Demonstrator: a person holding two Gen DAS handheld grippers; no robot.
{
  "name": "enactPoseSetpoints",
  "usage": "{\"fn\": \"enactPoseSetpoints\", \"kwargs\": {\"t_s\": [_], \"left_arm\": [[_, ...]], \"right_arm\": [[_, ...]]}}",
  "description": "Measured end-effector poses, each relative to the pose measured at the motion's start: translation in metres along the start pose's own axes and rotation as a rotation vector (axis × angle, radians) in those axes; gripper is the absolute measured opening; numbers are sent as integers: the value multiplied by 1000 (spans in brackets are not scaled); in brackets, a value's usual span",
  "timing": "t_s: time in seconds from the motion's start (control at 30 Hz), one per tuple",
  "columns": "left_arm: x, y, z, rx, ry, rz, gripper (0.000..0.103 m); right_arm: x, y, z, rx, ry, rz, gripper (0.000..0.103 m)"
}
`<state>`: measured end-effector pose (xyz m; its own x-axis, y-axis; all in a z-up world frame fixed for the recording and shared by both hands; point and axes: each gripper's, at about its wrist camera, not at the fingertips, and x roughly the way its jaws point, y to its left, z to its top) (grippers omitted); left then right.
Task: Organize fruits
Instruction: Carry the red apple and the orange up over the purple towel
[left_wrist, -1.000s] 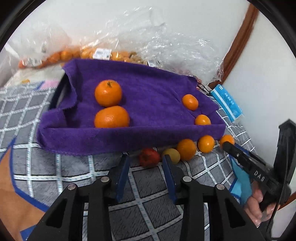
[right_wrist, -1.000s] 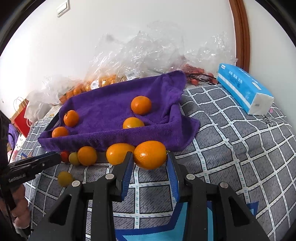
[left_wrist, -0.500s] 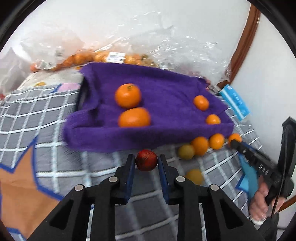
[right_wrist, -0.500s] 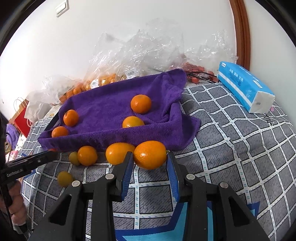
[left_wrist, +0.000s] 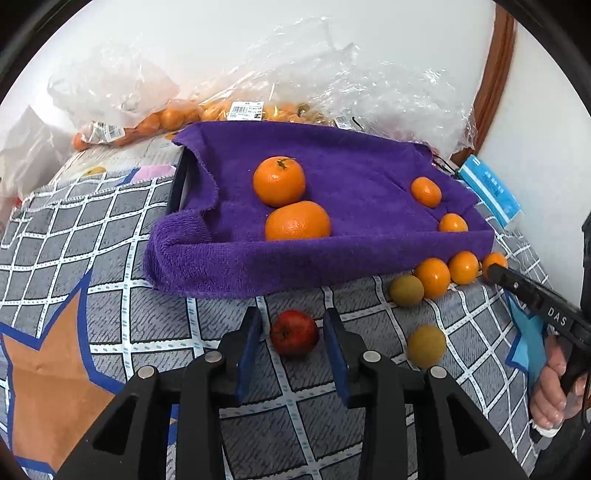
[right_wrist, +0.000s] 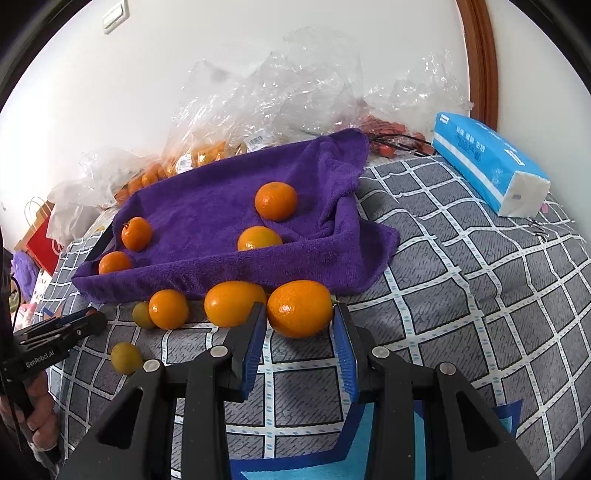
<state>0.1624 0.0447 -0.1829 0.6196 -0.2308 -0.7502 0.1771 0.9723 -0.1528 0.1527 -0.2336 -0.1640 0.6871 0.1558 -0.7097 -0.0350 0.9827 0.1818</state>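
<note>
A purple towel-lined tray (left_wrist: 369, 254) holds several oranges (left_wrist: 279, 181). In the left wrist view my left gripper (left_wrist: 291, 328) is open, its blue pads on either side of a small red apple (left_wrist: 294, 332) that lies on the checked cloth, with gaps on both sides. In the right wrist view my right gripper (right_wrist: 300, 321) is open around a large orange (right_wrist: 300, 308) resting on the cloth in front of the tray (right_wrist: 221, 266). More oranges (right_wrist: 232, 302) and two small yellow-green fruits (right_wrist: 126, 357) lie along the tray's front.
Clear plastic bags of oranges (left_wrist: 236, 110) lie behind the tray against the white wall. A blue tissue pack (right_wrist: 487, 162) lies to the right. A red paper bag (right_wrist: 44, 240) stands far left. The grey checked cloth (right_wrist: 480, 280) covers the surface.
My left gripper closed on the red apple, carried it left and toward me, then opened, leaving it on the cloth. A yellow-green fruit rolled forward. The right gripper has barely moved.
</note>
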Motion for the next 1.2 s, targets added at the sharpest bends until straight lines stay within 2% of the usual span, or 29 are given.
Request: {"fn": "enactPoseSetpoints", "kwargs": {"t_s": [0.07, 0.2, 0.33, 0.47, 0.53, 0.6, 0.63, 0.8, 1.2], "left_arm": [[0, 1, 0, -8, -2, -6, 30], [-2, 13, -1, -68, -10, -72, 30], [-2, 16, -2, -91, -15, -91, 30], [-2, 19, -4, -110, -17, -99, 25], [-3, 20, -4, -116, -22, -108, 25], [-5, 21, -4, -118, -34, -117, 25], [-7, 21, -4, -118, -44, -122, 25], [-18, 21, -6, -124, -99, -126, 25], [-40, 15, -9, -83, -210, -116, 25]], "right_arm": [[2, 1, 0, -6, 11, 6, 37], [10, 3, 0, -18, 48, 12, 37], [12, 2, 0, -15, 57, 18, 37], [17, 1, 2, 3, 73, 38, 47], [17, 4, 1, -10, 72, 26, 47], [17, 4, 1, -14, 68, 3, 41], [17, 3, 1, -7, 65, 3, 37], [5, -1, 1, 11, 9, 25, 37], [-14, 13, -1, -54, -82, 24, 37]]}}
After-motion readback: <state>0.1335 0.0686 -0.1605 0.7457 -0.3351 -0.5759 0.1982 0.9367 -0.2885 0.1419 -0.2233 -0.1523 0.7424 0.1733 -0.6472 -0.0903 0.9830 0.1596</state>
